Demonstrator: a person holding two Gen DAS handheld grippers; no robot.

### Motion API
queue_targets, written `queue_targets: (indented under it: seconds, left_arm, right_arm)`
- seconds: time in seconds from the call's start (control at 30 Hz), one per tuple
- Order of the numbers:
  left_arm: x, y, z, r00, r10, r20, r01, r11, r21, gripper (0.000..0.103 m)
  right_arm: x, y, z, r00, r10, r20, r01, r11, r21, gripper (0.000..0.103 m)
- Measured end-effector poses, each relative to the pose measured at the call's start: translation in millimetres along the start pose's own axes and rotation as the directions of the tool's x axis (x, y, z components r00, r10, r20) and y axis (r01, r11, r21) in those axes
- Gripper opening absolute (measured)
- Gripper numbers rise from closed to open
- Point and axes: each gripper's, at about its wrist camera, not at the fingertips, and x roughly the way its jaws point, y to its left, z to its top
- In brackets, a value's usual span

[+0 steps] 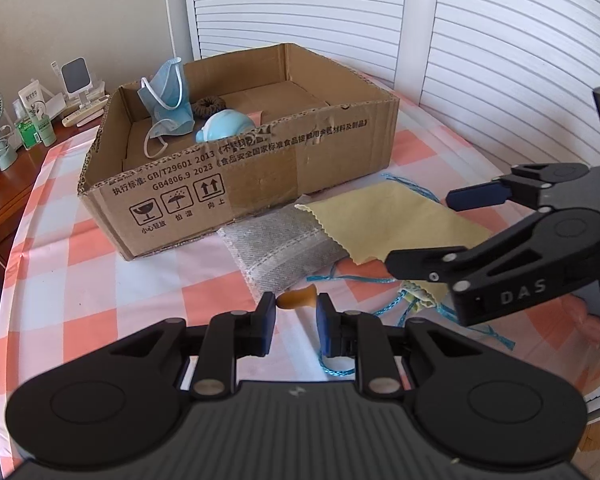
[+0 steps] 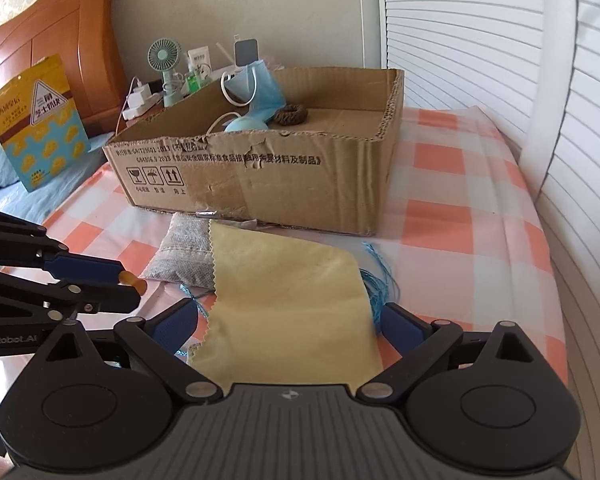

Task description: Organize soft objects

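box holds mask, scrunchie, blue pouch | grey sachet and yellow cloth lie before box, cloth overlapping sachet | left gripper nearly closed, clamped on orange earplug | right gripper wide apart, astride cloth

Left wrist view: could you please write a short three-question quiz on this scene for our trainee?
1. True or false: the mask lies inside the box.
2. What does the left gripper hold? A) a scrunchie B) a small orange item C) a grey pouch
3. Fill in: the right gripper hangs over the yellow cloth with its jaws ____.
Key: 1 true; 2 B; 3 open.
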Motion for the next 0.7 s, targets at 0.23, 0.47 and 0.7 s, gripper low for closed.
queue_targets:
  seconds: [0.23,0.47,0.7]
  left_arm:
    - [0,9,0,1.0,-0.019,0.005,0.019,1.0,0.024,0.02]
    - [0,14,0,0.999,-0.038,0.011,0.037,0.998,0.049,0.02]
    - [-4,19,2,0.999,-0.046,0.027,0.044,0.997,0.067,0.02]
  right_arm:
    - [6,15,1,0.995,-0.099,-0.025,0.096,0.992,-0.086,0.069]
    - [-1,20,6,0.989,-0.15,-0.013,0.147,0.983,-0.112,0.045]
    - [-14,24,15,0.986,-0.167,0.012,0.168,0.978,-0.128,0.023]
